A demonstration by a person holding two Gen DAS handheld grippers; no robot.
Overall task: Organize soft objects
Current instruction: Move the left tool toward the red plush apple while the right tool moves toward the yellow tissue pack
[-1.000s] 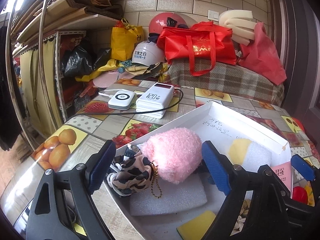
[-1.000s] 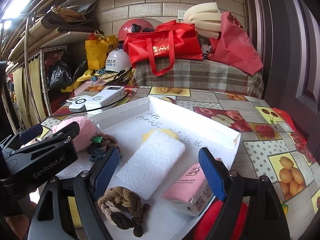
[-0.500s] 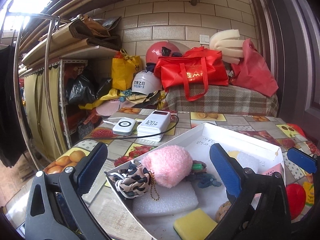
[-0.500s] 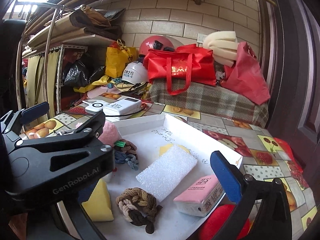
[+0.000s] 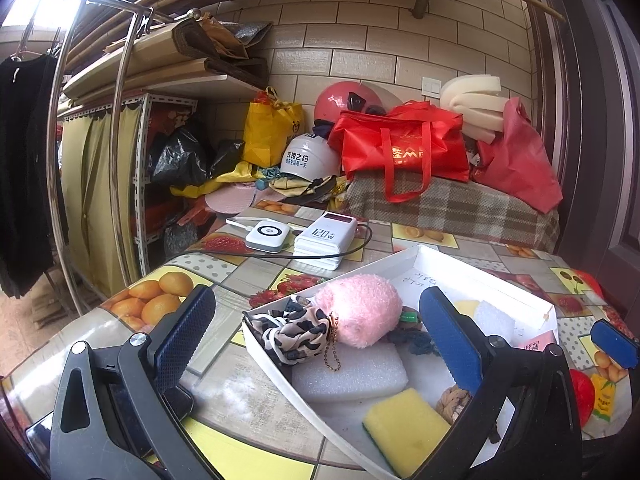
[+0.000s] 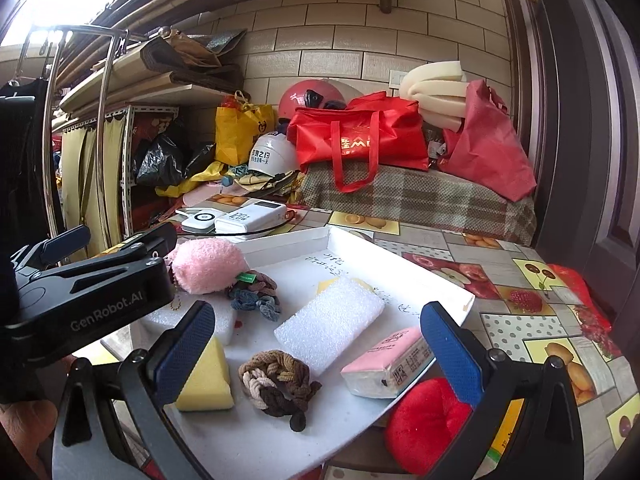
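Both jaws stand wide apart, gripping nothing. We see the pink plush ball [image 5: 358,310] lying in the white tray's [image 5: 486,276] near-left corner, between our left gripper's [image 5: 316,338] fingers but beyond them (untouched), resting on a white foam block [image 5: 348,374] beside a leopard scrunchie [image 5: 290,330]. Our right gripper [image 6: 318,354] hovers over the braided brown hair tie [image 6: 276,378], with the yellow sponge [image 6: 206,380] and pink tissue pack [image 6: 386,360] flanking.

Plush ball [image 6: 206,265] and sponge [image 6: 204,376] in tray [image 6: 436,280], power bank [image 6: 250,216] behind
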